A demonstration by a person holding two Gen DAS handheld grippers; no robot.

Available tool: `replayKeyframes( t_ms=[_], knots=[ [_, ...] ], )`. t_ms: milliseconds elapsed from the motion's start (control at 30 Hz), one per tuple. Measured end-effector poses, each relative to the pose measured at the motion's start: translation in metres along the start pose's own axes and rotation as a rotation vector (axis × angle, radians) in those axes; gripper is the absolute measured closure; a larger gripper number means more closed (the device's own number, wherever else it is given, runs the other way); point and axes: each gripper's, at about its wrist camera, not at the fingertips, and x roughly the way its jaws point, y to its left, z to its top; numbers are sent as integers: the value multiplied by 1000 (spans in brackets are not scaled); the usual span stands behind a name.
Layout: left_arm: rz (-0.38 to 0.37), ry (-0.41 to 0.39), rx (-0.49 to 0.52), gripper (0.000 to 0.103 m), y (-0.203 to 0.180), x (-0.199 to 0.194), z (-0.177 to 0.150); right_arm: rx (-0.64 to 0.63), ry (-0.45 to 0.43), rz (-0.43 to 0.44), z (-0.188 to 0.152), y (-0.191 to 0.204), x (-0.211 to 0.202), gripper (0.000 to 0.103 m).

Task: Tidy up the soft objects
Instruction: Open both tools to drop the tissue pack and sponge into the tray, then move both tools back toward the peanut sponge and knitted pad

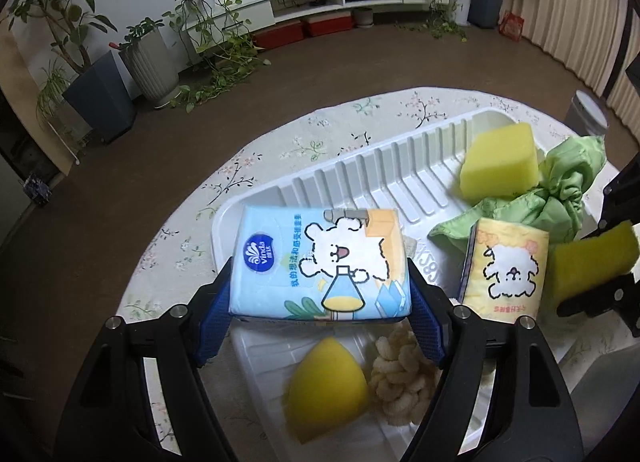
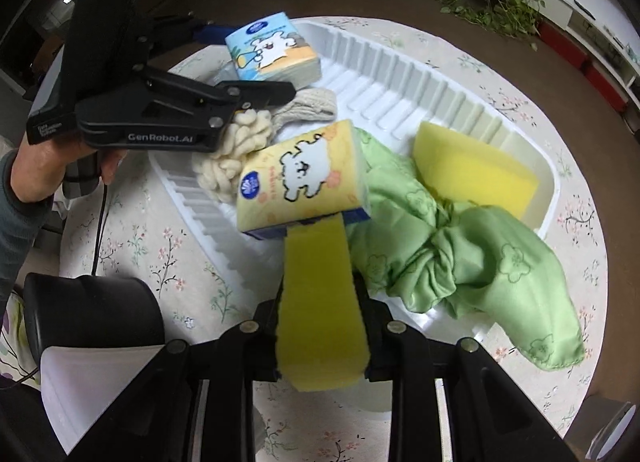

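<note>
- Blue tissue pack (image 1: 320, 262) pinched between the blue pads of the left gripper (image 1: 320, 294), held up over the near end of the white tray (image 1: 256, 202). Glossy plastic wrap, soft brick shape, cartoon bear print, sides barely dented.
- Long yellow sponge (image 2: 324, 302) squeezed in the right gripper (image 2: 324, 326), sticking straight out ahead of the fingers, tip just under the yellow tissue pack (image 2: 300, 178). Porous foam, slightly pinched at the grip.
- Already sitting in the tray: yellow tissue pack, crumpled green cloth (image 2: 460, 254) (satiny, flower stitching, one end spilling over the rim), a wedge sponge (image 2: 476, 170) at the far right, a chunky cream yarn knot (image 2: 236, 142), a knit beige piece (image 2: 308, 106), plus a rounded yellow sponge (image 1: 324, 386) right below the left fingers.
- Looks mostly done: only the two held items left to drop in, probably.
- Tray: hard ribbed plastic on a floral tablecloth (image 2: 160, 262).
</note>
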Motion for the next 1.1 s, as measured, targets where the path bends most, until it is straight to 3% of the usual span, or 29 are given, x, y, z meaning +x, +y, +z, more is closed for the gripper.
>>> replayKeyframes(
  t_ms=[100, 200, 300, 567, 833, 933, 1000, 1100],
  knots=[
    [-4, 4, -19, 18, 4, 2, -1, 12, -13, 8, 0, -1, -3, 51],
    [2, 5, -10, 7, 5, 2, 0, 11, -22, 15, 0, 1, -5, 42],
    [-4, -16, -9, 0, 4, -2, 0, 10, -36, 13, -1, 3, -9, 37],
    [-6, -82, -32, 0, 9, -24, 7, 51, -106, 11, -1, -4, -30, 31],
    [32, -187, -99, 0, 37, -80, 5, 141, -279, 39, -18, -17, -84, 20],
    [36, -229, -151, 0, 47, -112, -8, 187, -379, 56, -32, -22, -115, 15],
    [40, -266, -178, 0, 50, -139, -24, 227, -458, 66, -47, -23, -136, 6],
    [54, -308, -206, 0, 46, -172, -51, 253, -560, 22, -78, -9, -164, 2]
  ],
)
